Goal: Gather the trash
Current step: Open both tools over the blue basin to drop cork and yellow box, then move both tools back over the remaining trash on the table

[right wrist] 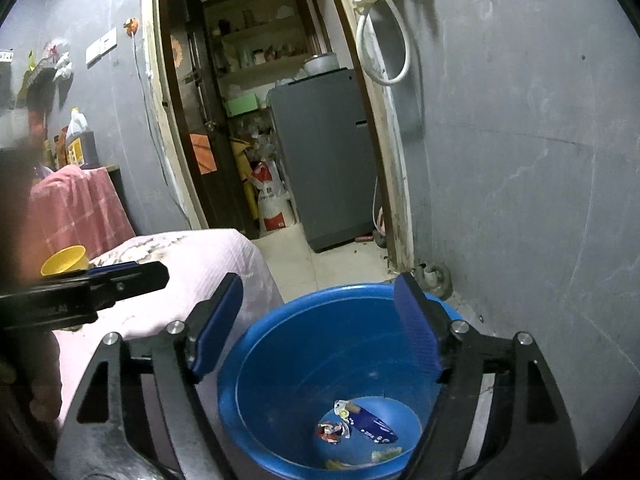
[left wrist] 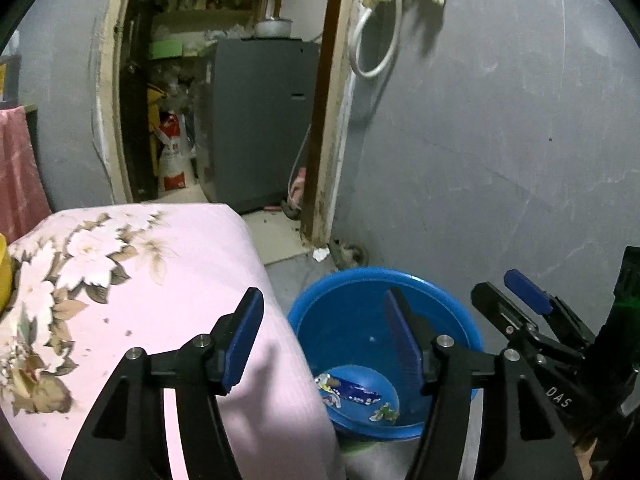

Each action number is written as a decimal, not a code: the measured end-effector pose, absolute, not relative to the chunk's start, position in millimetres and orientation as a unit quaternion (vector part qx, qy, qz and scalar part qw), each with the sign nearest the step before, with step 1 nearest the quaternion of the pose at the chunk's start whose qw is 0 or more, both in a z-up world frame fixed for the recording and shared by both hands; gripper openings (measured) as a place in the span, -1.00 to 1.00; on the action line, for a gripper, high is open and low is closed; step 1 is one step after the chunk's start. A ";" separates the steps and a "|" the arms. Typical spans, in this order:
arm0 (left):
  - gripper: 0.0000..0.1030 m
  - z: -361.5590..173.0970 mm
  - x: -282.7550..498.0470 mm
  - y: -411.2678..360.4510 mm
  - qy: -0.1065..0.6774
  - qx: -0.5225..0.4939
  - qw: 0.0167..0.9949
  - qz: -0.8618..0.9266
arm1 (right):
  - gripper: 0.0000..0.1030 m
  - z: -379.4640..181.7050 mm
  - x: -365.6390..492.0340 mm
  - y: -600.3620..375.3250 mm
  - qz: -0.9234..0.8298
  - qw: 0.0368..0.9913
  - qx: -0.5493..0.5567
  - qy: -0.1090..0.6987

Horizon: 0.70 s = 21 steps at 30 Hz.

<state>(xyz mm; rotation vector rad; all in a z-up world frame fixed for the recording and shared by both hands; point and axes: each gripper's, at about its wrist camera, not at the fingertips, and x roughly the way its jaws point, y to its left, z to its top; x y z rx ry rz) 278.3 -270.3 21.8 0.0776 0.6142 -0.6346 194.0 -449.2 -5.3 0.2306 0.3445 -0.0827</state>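
A blue plastic bucket (left wrist: 362,276) (right wrist: 280,320) stands on the floor between the pink-covered surface and the grey wall. At its bottom lie a blue wrapper (left wrist: 358,393) (right wrist: 374,426) and other crumpled wrappers (left wrist: 330,394) (right wrist: 332,430). My left gripper (left wrist: 323,300) hangs above the bucket's left side, jaws open with nothing between them. Beside it on the right, my right gripper (right wrist: 320,282) (left wrist: 500,284) is over the bucket's mouth, wide open and empty. The right wrist view also catches the left gripper (right wrist: 158,274) side-on at the left.
A pink floral cloth (left wrist: 140,280) (right wrist: 208,256) covers a raised surface left of the bucket, with a yellow cup (right wrist: 66,260) on it. Beyond is a doorway with a grey fridge (left wrist: 260,120) (right wrist: 320,152). A white scrap (left wrist: 320,254) lies by the door frame.
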 end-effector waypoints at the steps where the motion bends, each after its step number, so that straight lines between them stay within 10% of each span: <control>1: 0.12 25.7 276.1 -265.3 0.292 0.036 0.906 -0.305 | 0.94 -1.5 192.7 -446.9 -0.041 0.979 0.113 0.167; 21: 0.95 97.3 217.1 -113.7 0.154 -0.054 0.964 -0.209 | 1.00 86.3 159.5 -345.8 0.003 0.996 0.063 0.061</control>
